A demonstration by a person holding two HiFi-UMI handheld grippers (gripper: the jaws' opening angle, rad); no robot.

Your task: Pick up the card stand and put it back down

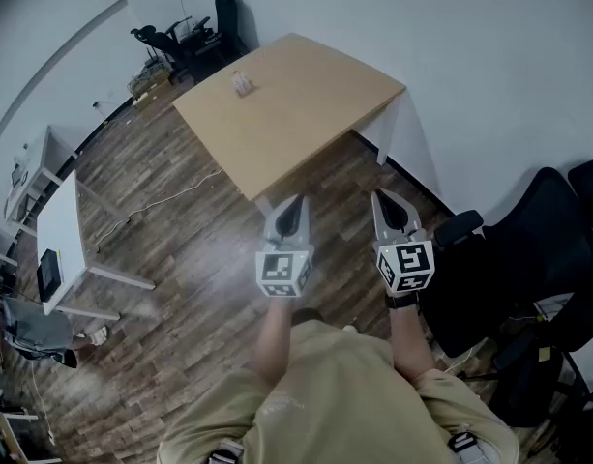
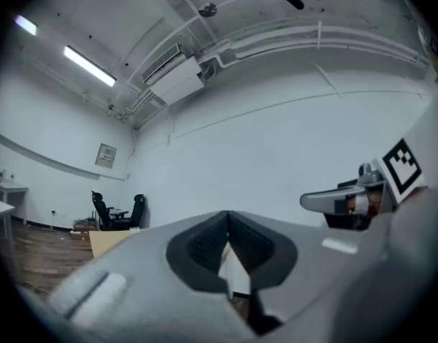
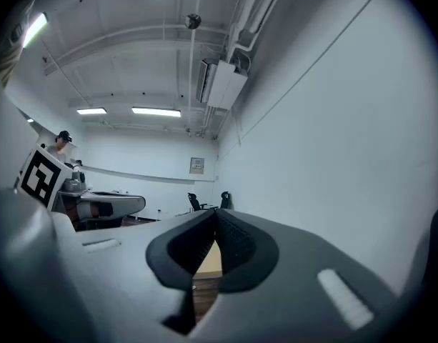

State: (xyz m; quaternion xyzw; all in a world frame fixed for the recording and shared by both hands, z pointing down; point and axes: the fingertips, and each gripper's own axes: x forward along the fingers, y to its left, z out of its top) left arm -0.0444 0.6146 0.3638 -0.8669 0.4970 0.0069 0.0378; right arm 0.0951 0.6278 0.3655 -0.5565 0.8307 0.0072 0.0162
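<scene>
The card stand is a small pale object standing near the far left corner of the light wooden table. Both grippers hang in the air in front of the table's near edge, well short of the stand and pointing level towards it. My left gripper has its jaws closed tip to tip with nothing between them. My right gripper is beside it, also closed and empty. Each gripper view shows the other gripper at its side; the stand is hidden in both.
Black office chairs crowd the right side near the white wall. White desks stand at the left, with a cable across the wooden floor. More black chairs stand in the far corner behind the table.
</scene>
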